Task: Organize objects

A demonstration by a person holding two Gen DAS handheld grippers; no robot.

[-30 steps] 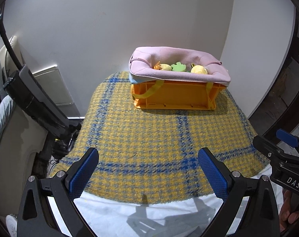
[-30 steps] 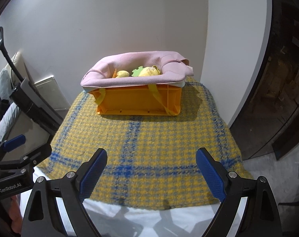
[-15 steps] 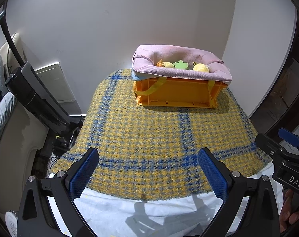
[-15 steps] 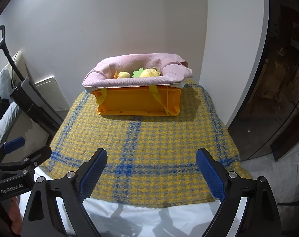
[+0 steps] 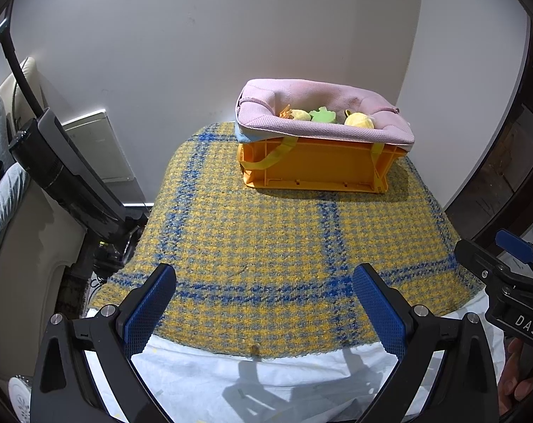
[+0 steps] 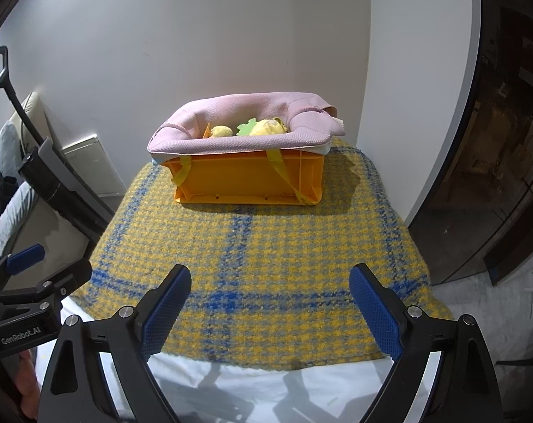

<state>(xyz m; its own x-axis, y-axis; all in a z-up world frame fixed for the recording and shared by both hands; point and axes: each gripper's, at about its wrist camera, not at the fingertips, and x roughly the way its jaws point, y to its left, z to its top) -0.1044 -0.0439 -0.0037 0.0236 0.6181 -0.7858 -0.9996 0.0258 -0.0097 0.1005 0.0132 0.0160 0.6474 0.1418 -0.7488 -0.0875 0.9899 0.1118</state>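
Both views have edged nearer the crate (image 5: 316,169) — toys (image 5: 359,120) inside, well ahead of the fingers; left gripper (image 5: 263,303) and right gripper (image 6: 270,303) spread, empty.

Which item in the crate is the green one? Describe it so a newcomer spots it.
On the yellow-and-blue plaid blanket, an orange crate lined with pink cloth stands near the wall. Inside, the green toy lies between two yellow plush toys; it alone is flat, green and scallop-edged.
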